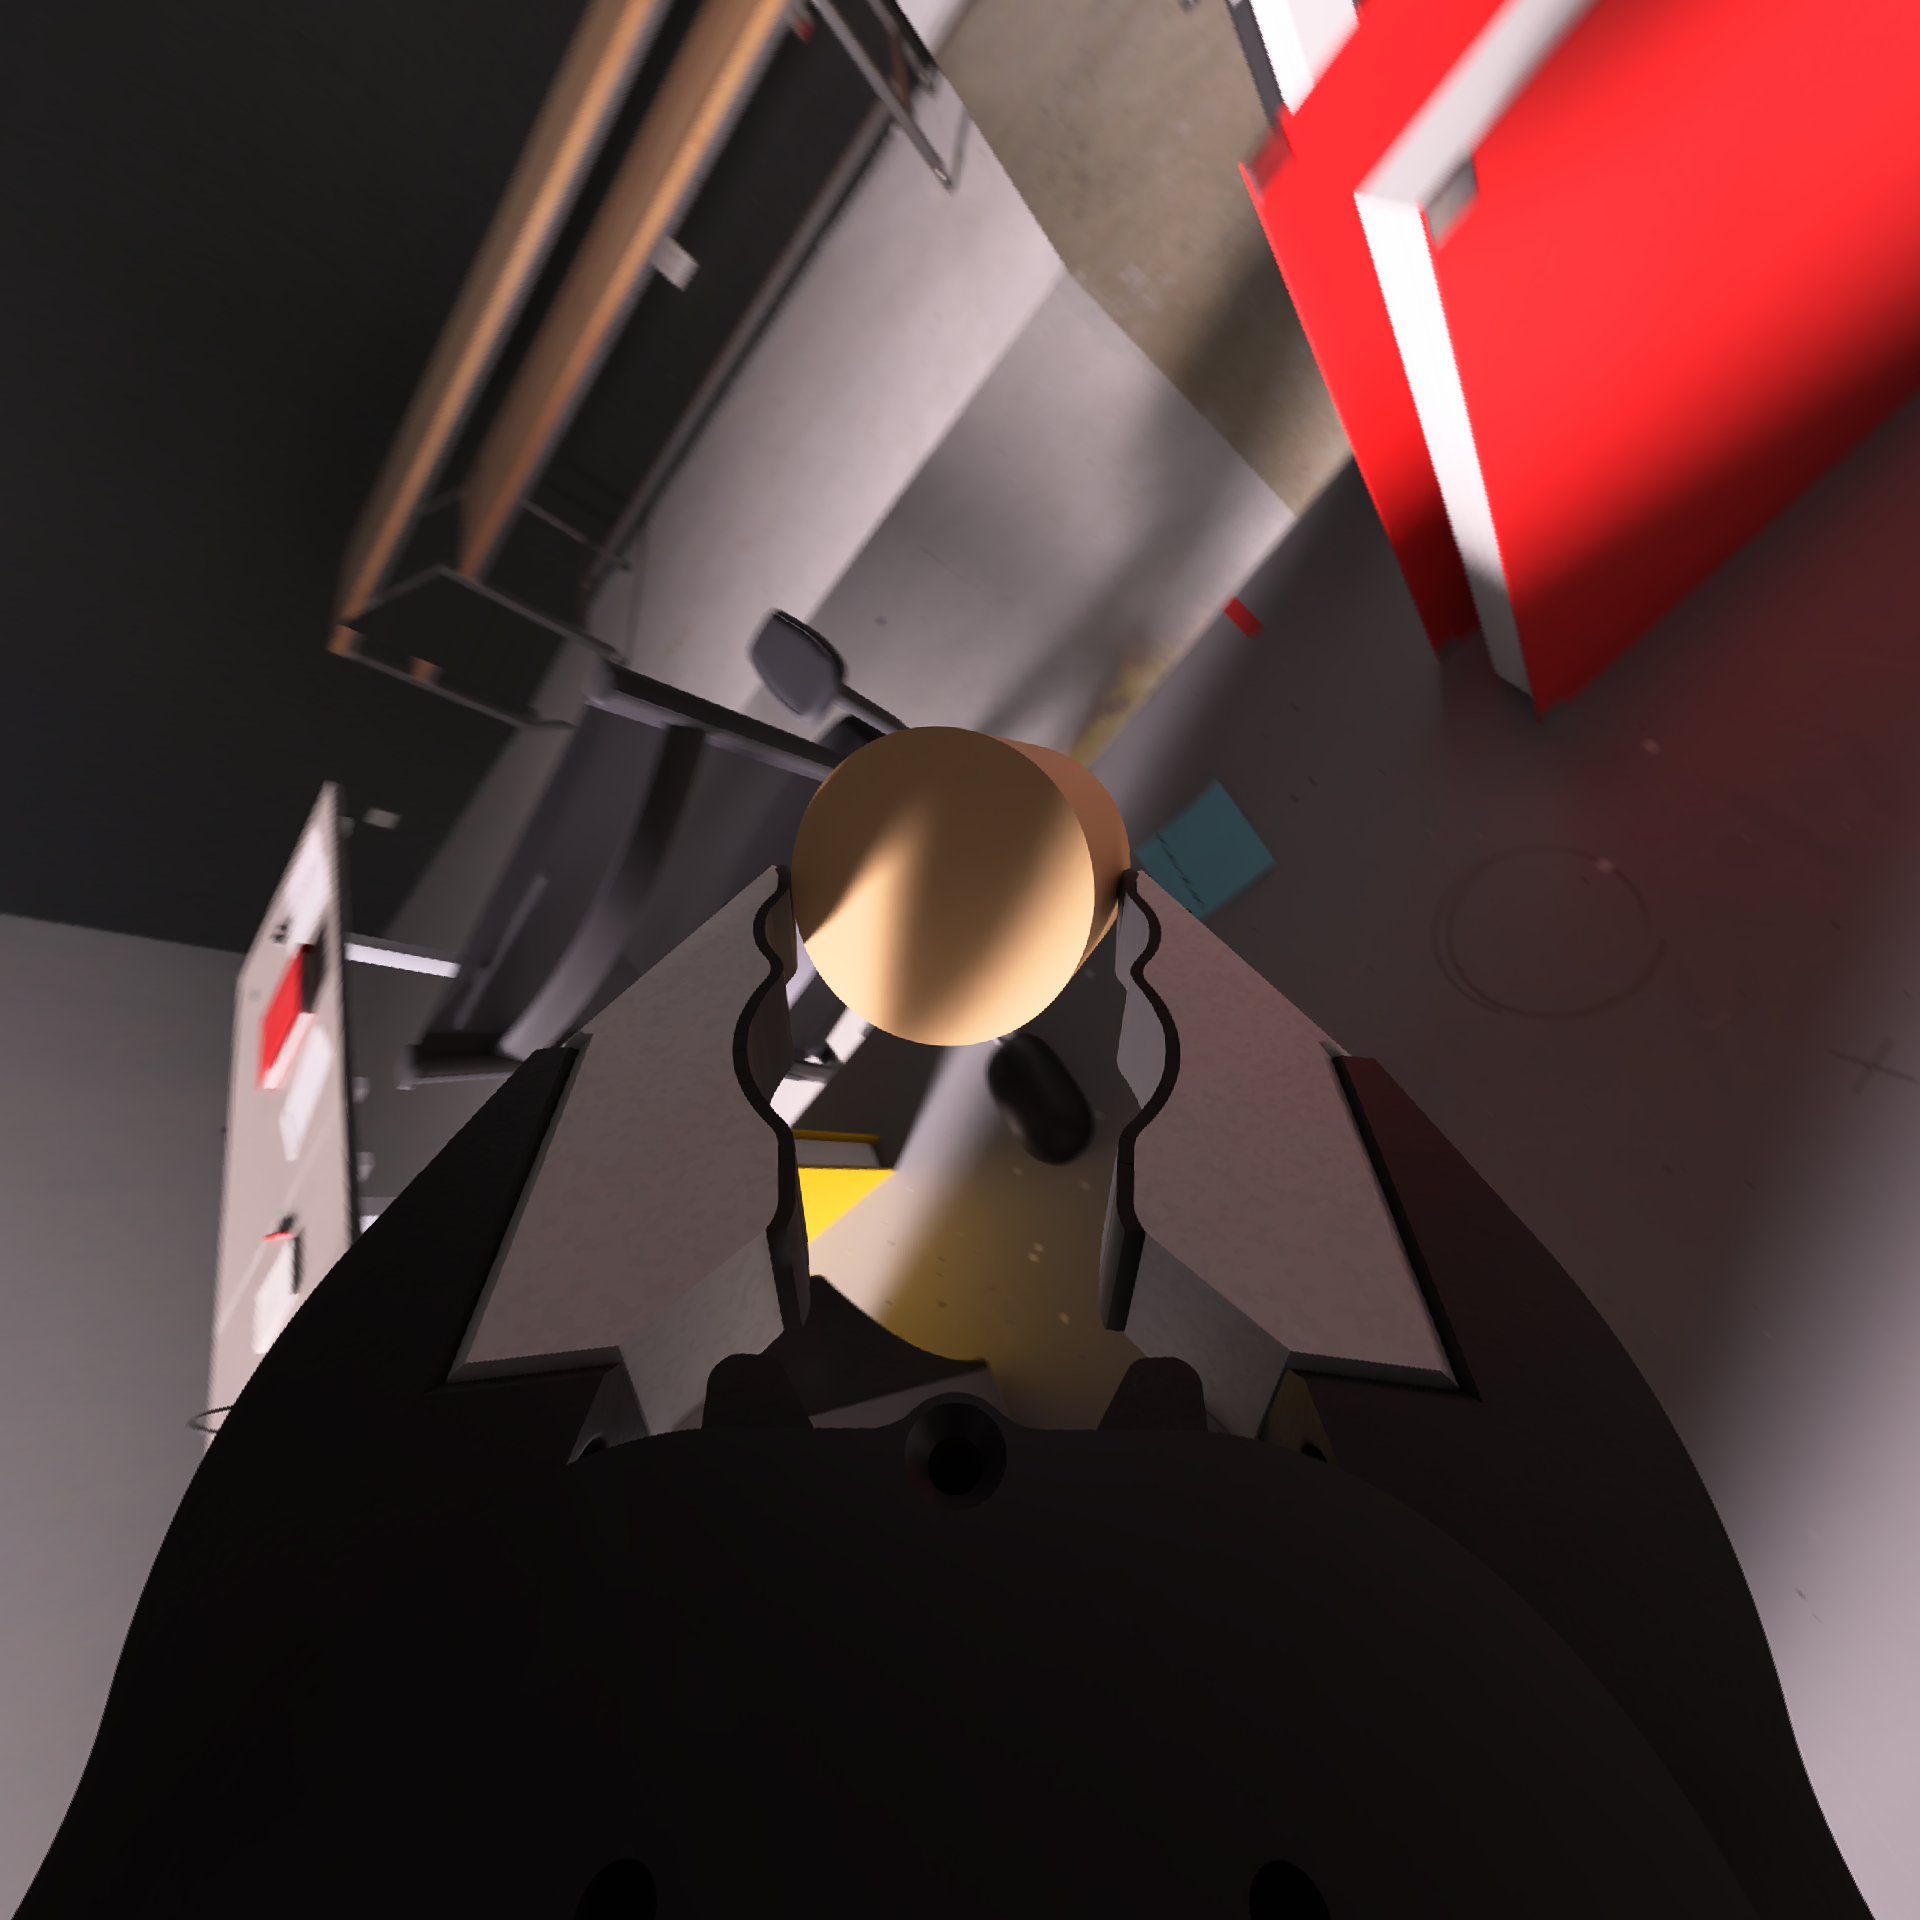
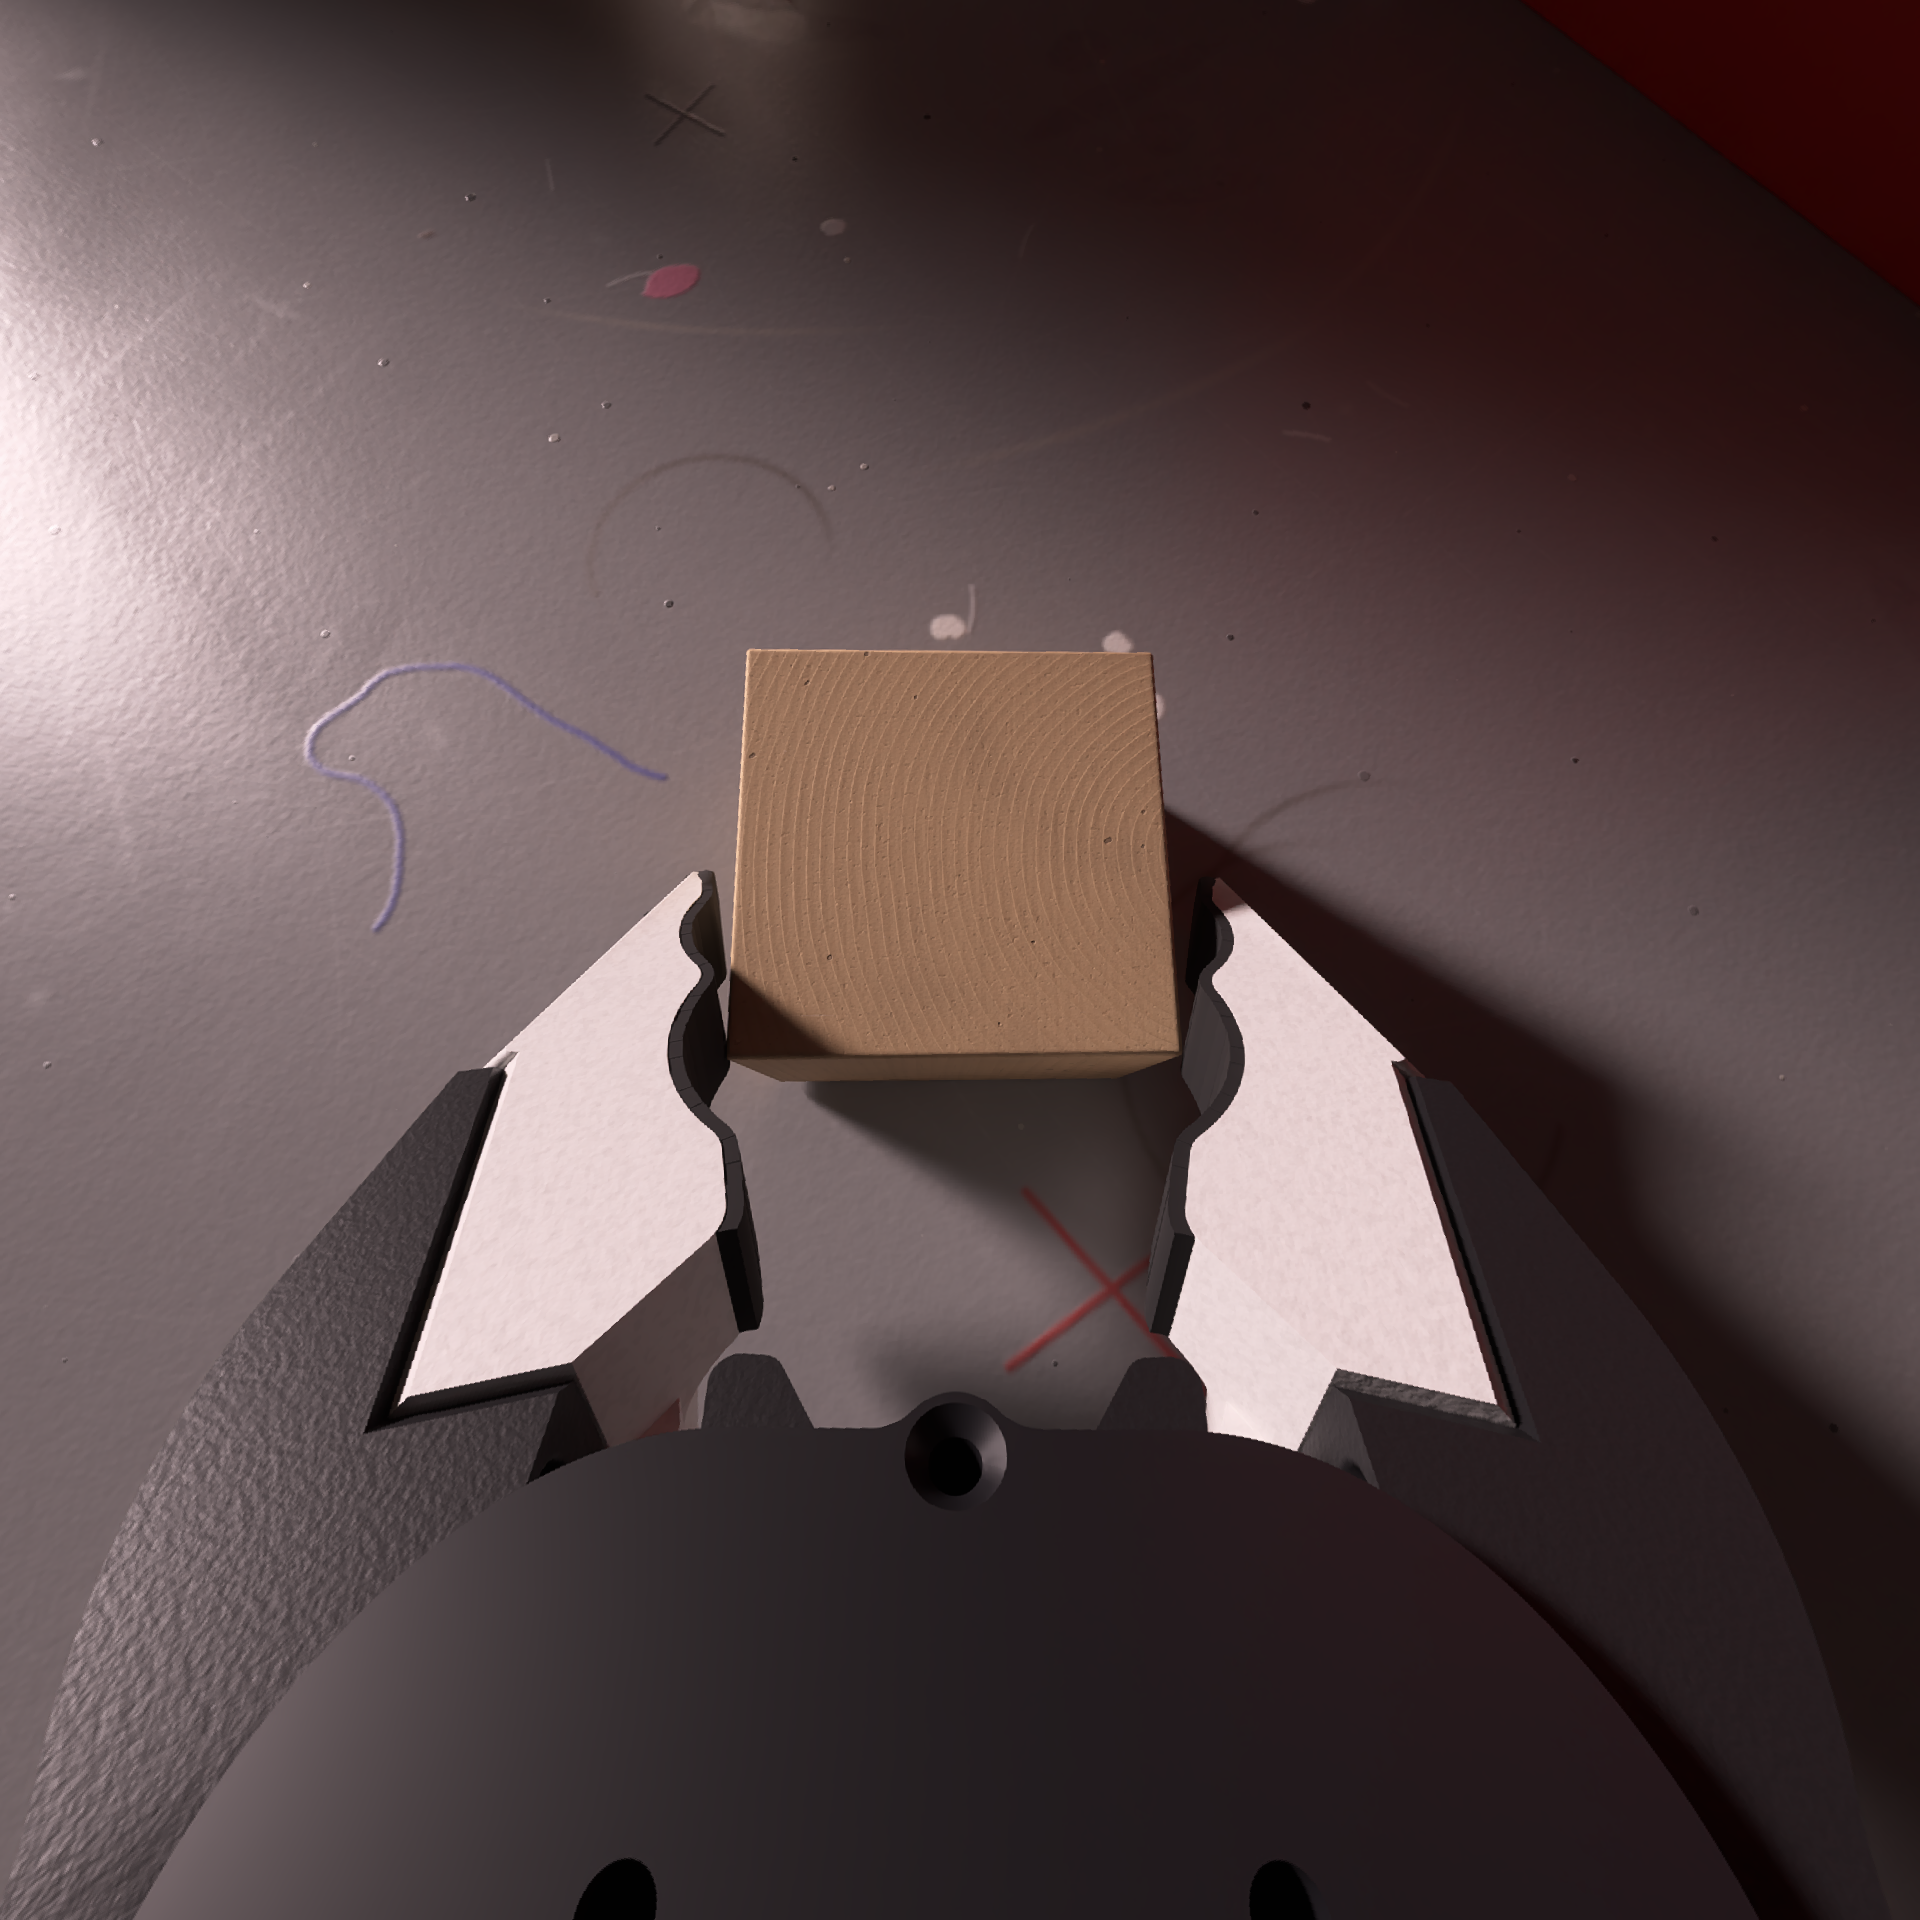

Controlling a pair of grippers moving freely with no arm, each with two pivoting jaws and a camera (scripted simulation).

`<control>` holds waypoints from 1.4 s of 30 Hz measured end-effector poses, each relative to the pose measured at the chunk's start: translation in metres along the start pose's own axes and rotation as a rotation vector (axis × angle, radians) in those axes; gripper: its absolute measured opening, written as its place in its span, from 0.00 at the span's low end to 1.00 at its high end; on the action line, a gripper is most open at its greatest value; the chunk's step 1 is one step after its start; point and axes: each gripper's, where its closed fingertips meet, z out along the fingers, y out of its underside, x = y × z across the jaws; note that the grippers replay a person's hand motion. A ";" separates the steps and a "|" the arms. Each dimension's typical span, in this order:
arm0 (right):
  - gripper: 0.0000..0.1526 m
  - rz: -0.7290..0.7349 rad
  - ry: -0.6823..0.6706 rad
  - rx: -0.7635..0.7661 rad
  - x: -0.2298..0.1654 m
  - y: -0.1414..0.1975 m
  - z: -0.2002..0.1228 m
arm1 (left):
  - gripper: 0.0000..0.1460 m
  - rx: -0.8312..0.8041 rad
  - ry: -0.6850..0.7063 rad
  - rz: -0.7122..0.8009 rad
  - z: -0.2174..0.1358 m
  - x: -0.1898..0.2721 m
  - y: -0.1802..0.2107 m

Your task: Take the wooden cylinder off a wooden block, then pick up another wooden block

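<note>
Cylinder [image 1: 951, 883] clamped in left gripper [image 1: 954, 894] | block [image 2: 951, 862] gripped between right gripper [image 2: 956, 914] fingertips

I can read no text, brand or number in either view. The only signs I find are hand-drawn marks on the grey tabletop [image 2: 312, 416] in my right wrist view: a red cross [image 2: 1091, 1294] near me between my fingers, a faint dark cross [image 2: 683, 112] at the far edge, and a loose blue-violet scribble [image 2: 416, 758] to the left. In my left wrist view the pale cabinet [image 1: 296, 1049] on the left carries red and white patches [image 1: 286, 1013], perhaps labels, too blurred to read.
</note>
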 end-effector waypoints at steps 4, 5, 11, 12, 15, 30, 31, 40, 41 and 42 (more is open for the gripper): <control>0.59 0.002 0.001 0.000 0.000 0.000 0.000 | 0.43 0.082 -0.085 -0.036 -0.033 -0.041 -0.043; 0.59 0.002 0.001 0.000 0.000 0.000 0.000 | 0.43 0.094 -0.099 -0.037 -0.041 -0.050 -0.053; 0.59 0.003 0.001 0.001 0.000 -0.001 0.000 | 0.43 0.149 -0.186 -0.011 -0.078 -0.087 -0.108; 0.59 0.003 0.001 0.001 0.000 -0.001 0.000 | 0.43 0.159 -0.191 -0.007 -0.083 -0.091 -0.116; 0.59 0.004 0.001 0.001 0.000 -0.001 0.000 | 0.43 0.191 -0.186 0.004 -0.096 -0.090 -0.139; 0.59 0.002 -0.006 0.003 0.000 -0.001 0.000 | 0.42 0.249 0.225 0.167 -0.043 0.136 -0.173; 0.59 0.002 -0.008 0.003 0.000 -0.001 0.000 | 0.42 0.237 0.268 0.177 -0.035 0.155 -0.167; 0.59 -0.021 -0.018 0.006 -0.005 0.000 -0.001 | 0.42 0.059 0.494 0.237 0.039 0.279 -0.091; 0.59 -0.021 -0.018 0.007 -0.005 0.000 -0.001 | 0.42 0.034 0.518 0.245 0.046 0.291 -0.082; 0.59 -0.019 -0.019 0.007 -0.005 0.001 -0.002 | 0.42 0.010 0.542 0.251 0.054 0.303 -0.073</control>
